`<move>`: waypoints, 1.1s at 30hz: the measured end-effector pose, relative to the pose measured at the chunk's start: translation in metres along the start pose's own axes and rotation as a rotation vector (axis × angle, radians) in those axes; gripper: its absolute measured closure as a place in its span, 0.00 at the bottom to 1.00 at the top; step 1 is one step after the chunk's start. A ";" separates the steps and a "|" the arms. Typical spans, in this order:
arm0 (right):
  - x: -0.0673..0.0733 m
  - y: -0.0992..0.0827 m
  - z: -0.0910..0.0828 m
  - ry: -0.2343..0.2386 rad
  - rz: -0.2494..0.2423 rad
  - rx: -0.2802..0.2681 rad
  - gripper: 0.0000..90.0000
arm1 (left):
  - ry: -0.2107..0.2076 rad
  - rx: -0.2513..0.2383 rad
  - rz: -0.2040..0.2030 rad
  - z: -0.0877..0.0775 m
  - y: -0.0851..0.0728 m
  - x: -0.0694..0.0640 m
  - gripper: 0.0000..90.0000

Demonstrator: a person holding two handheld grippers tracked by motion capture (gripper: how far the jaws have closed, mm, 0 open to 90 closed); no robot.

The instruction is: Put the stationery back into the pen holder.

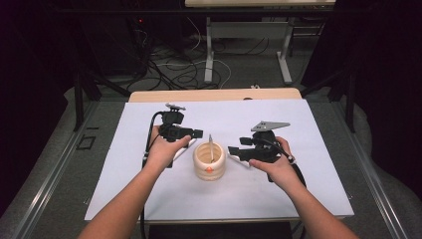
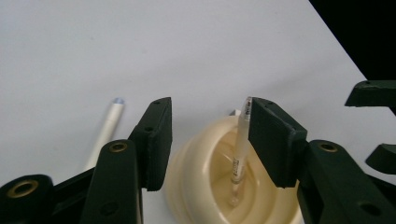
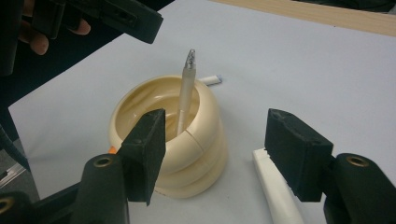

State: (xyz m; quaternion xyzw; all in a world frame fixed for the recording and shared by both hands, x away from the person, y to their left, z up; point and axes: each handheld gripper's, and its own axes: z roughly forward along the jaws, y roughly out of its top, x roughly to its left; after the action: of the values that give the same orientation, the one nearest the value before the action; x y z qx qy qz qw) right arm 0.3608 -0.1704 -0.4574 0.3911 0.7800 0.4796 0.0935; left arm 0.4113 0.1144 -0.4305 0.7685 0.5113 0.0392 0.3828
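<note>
Here, glossy ribbed cream cup (image 1: 209, 162) w/ slim pen (image 3: 186, 95) upright; both grippers' jaws spread; white cylinders, maybe markers.

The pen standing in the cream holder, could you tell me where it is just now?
The pen leans upright inside the cream ribbed holder at the table's middle, between the left gripper and the right gripper.

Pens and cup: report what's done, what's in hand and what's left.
Done: one pen stands in the cream cup. In hand: nothing; the left tool and right tool are both open beside the cup. Left, it seems: a white pen and another lying on the table.
</note>
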 end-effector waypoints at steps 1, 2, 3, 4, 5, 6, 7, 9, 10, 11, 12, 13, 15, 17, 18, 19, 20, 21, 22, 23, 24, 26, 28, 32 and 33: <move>0.000 0.000 0.000 0.000 -0.001 0.000 0.42 | 0.008 0.003 0.021 -0.001 0.000 0.003 0.53; 0.000 0.000 0.000 0.000 -0.002 0.000 0.42 | 0.016 -0.009 0.033 -0.001 0.000 0.005 0.53; 0.000 0.000 0.000 -0.003 -0.003 -0.001 0.42 | 0.022 -0.013 0.032 -0.002 -0.001 0.006 0.52; -0.001 0.000 0.000 -0.004 -0.004 -0.001 0.42 | 0.031 -0.019 0.050 -0.003 -0.001 0.009 0.52; -0.001 0.000 0.000 -0.005 -0.005 -0.003 0.41 | 0.033 -0.028 0.056 -0.004 -0.001 0.011 0.52; -0.001 0.000 0.000 -0.006 -0.003 -0.003 0.41 | 0.041 -0.036 0.066 -0.005 -0.001 0.013 0.51; -0.002 0.000 0.000 -0.005 -0.008 -0.011 0.41 | 0.047 -0.043 0.081 -0.006 -0.001 0.015 0.50; -0.002 0.000 -0.001 -0.009 -0.006 -0.010 0.41 | 0.059 -0.057 0.094 -0.007 -0.001 0.018 0.49; -0.002 0.000 -0.001 -0.011 -0.004 -0.009 0.41 | 0.065 -0.060 0.102 -0.007 -0.001 0.019 0.48; -0.003 0.001 -0.001 -0.014 -0.014 -0.006 0.41 | 0.072 -0.063 0.109 -0.007 -0.001 0.021 0.47; -0.003 0.001 -0.001 -0.015 -0.008 -0.006 0.41 | 0.074 -0.064 0.118 -0.007 -0.001 0.023 0.47; -0.003 0.001 -0.002 -0.012 -0.012 -0.008 0.41 | 0.083 -0.067 0.134 -0.008 -0.001 0.024 0.46; -0.003 0.001 -0.002 -0.012 -0.011 -0.014 0.40 | 0.082 -0.077 0.147 -0.008 0.000 0.027 0.43; -0.004 0.001 -0.002 -0.011 -0.023 -0.027 0.40 | 0.098 -0.087 0.177 -0.007 0.000 0.031 0.41; -0.005 0.001 -0.002 -0.011 -0.030 -0.030 0.40 | 0.106 -0.089 0.186 -0.007 0.001 0.033 0.39; -0.005 0.002 -0.003 -0.012 -0.033 -0.027 0.40 | 0.111 -0.098 0.196 -0.007 0.001 0.035 0.38; -0.006 0.002 -0.003 -0.013 -0.034 -0.029 0.40 | 0.115 -0.100 0.194 -0.007 0.001 0.038 0.37; -0.006 0.002 -0.003 -0.017 -0.033 -0.030 0.40 | 0.121 -0.102 0.185 -0.007 0.001 0.041 0.36; -0.006 0.002 -0.004 -0.018 -0.035 -0.030 0.40 | 0.129 -0.100 0.184 -0.007 0.002 0.044 0.35; -0.007 0.002 -0.004 -0.017 -0.037 -0.029 0.39 | 0.141 -0.105 0.186 -0.007 0.002 0.046 0.34; -0.008 0.002 -0.004 -0.018 -0.039 -0.028 0.39 | 0.144 -0.110 0.180 -0.007 0.001 0.049 0.32; -0.009 0.001 -0.004 -0.032 -0.056 -0.021 0.37 | 0.147 -0.108 0.169 -0.007 0.001 0.054 0.31; -0.011 0.000 -0.004 -0.055 -0.072 -0.021 0.33 | 0.149 -0.101 0.168 -0.006 0.000 0.058 0.30; -0.016 -0.002 -0.003 -0.069 -0.074 -0.015 0.32 | 0.166 -0.085 0.183 -0.005 -0.002 0.066 0.30; -0.018 -0.003 -0.003 -0.076 -0.080 -0.009 0.31 | 0.166 -0.081 0.183 -0.005 -0.003 0.068 0.29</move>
State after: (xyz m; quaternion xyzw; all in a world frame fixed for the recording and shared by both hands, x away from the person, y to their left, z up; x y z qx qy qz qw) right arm 0.3698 -0.1852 -0.4625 0.3773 0.7886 0.4637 0.1440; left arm 0.4394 0.1732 -0.4518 0.7898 0.4670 0.1580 0.3649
